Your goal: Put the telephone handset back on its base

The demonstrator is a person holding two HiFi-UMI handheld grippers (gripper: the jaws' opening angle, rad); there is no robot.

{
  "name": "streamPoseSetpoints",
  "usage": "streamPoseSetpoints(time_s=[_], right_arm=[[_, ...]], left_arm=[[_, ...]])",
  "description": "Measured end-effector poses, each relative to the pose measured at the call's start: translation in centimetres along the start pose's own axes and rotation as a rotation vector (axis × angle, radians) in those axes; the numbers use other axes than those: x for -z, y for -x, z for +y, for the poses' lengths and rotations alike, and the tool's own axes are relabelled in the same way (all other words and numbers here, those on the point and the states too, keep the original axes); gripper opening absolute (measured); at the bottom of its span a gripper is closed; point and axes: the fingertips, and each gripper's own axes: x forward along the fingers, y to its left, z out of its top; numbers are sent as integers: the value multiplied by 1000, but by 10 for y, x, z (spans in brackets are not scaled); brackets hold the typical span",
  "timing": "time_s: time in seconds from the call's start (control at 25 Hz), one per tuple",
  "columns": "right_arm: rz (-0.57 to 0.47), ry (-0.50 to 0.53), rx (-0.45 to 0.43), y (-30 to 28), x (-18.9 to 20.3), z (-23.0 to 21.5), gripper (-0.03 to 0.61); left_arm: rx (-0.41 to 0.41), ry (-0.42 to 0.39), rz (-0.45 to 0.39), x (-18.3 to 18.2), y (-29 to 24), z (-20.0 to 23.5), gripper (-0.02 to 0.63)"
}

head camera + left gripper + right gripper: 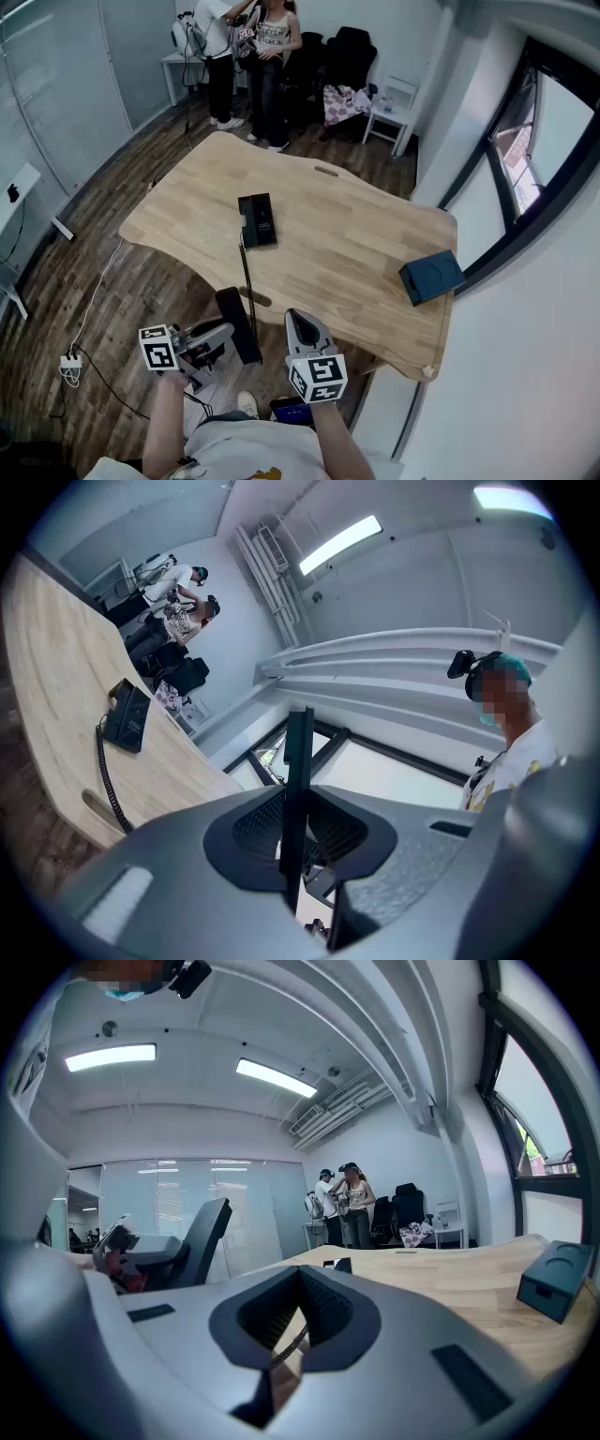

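Head view: looks down on a pale wooden worktop (356, 253) with the telephone base (257, 221) lying near its middle and a coiled cord (247, 279) running from it toward the near edge. Finds the handset (240, 326) off the base, up in the air at that near edge, clamped in the left gripper (222, 331). Places the right gripper (294, 322) just beside the handset on the right, tapering to a point. Takes in a dark blue box (431, 276) near the worktop's right edge, well apart from the base, and two people (246, 42) standing at the far end of the room.

Left gripper view: catches the handset edge-on, a thin dark slab standing between the jaws, pads pressed on both its faces. Picks out base and cord at the left, on the worktop.

Right gripper view: has the jaws drawn together at the tips, nothing held; glimpses cord and wood through the slit below. Sets the blue box at the right, on the worktop.
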Motion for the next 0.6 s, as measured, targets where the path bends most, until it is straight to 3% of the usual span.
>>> streamPoseSetpoints(time_s=[0.6], right_arm=[[-9, -14, -35, 21, -1, 3, 6]], left_arm=[[-13, -7, 0, 12, 3, -19, 71]])
